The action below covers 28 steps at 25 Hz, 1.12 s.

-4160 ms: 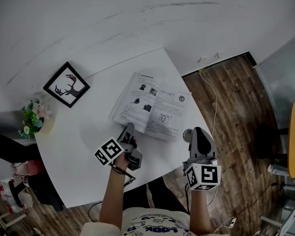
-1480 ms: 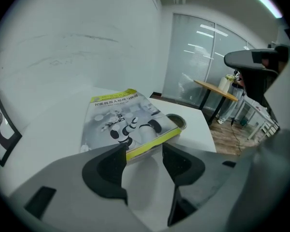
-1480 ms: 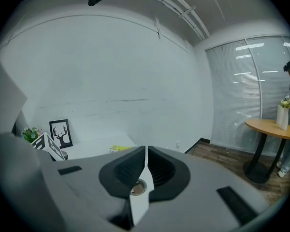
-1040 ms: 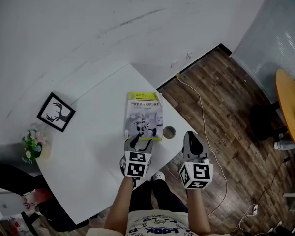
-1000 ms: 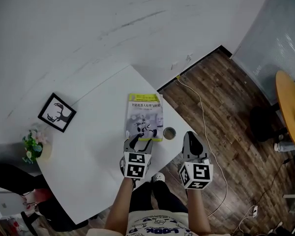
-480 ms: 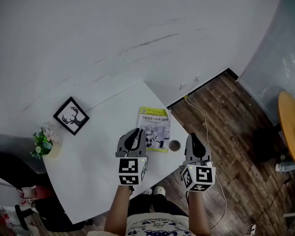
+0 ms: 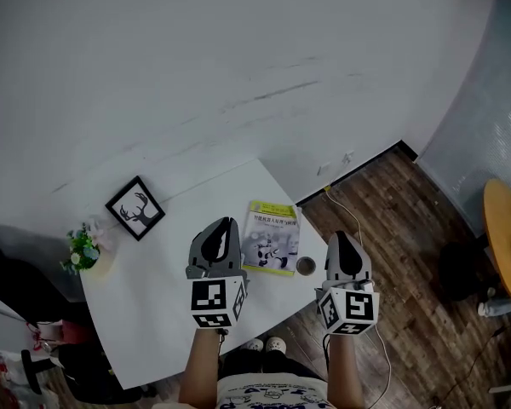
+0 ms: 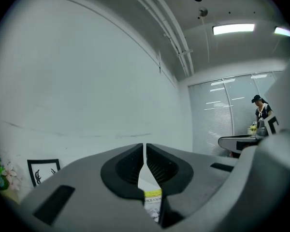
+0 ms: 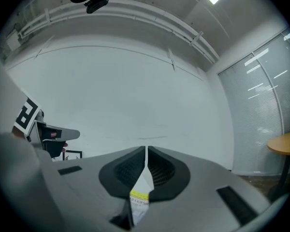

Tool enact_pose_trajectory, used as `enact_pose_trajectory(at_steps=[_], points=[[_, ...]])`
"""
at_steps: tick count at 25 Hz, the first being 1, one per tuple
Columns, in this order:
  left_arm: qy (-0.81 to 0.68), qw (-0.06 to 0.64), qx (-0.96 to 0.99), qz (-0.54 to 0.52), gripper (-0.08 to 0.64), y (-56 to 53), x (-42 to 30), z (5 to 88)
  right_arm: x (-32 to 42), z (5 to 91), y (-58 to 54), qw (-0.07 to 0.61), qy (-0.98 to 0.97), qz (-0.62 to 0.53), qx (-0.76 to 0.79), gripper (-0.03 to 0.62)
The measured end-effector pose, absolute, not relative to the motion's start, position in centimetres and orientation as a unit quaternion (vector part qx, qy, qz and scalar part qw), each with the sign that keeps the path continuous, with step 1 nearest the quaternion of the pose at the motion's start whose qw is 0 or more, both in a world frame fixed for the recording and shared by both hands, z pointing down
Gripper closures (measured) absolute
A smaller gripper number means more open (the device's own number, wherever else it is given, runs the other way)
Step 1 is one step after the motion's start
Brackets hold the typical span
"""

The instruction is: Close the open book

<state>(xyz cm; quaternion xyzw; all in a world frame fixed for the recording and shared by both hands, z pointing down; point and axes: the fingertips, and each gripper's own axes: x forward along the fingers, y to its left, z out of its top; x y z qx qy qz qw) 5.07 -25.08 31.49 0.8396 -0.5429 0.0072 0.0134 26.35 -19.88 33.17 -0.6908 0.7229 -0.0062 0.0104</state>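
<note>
The book [image 7: 272, 247] lies closed on the white table [image 7: 153, 288], its yellow-topped cover facing up. My left gripper [image 7: 226, 227] hangs above the table just left of the book. Its jaws have just been closing and are now shut with nothing between them. In the left gripper view the left gripper [image 8: 144, 146] points level at the wall, and the book [image 8: 152, 204] shows below the jaws. My right gripper [image 7: 339, 237] is held beyond the table's right edge, also shut and empty. In the right gripper view the right gripper [image 9: 146, 150] shows the book [image 9: 139, 199] beneath its tips.
A small round cup [image 7: 306, 266] stands by the book's right corner near the table edge. A framed deer picture [image 7: 135, 207] and a flower pot [image 7: 85, 250] are at the table's left. A cable [image 7: 358, 220] runs over the wood floor; a round yellow table [image 7: 507, 250] stands far right.
The book, open in the oldest frame, is closed. Both grippers have risen away from the table, the left one more, and the left jaws have gone from open to shut.
</note>
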Motion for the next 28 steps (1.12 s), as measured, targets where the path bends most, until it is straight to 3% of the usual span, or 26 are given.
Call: enact_pose_trajectory(at_steps=[28], points=[[-0.569,-0.009,0.822,-0.006,0.528,-24.5,2.9,28.9,25.3,30.5,-20.1,0.018,0.729,0.025,-0.684,0.561]])
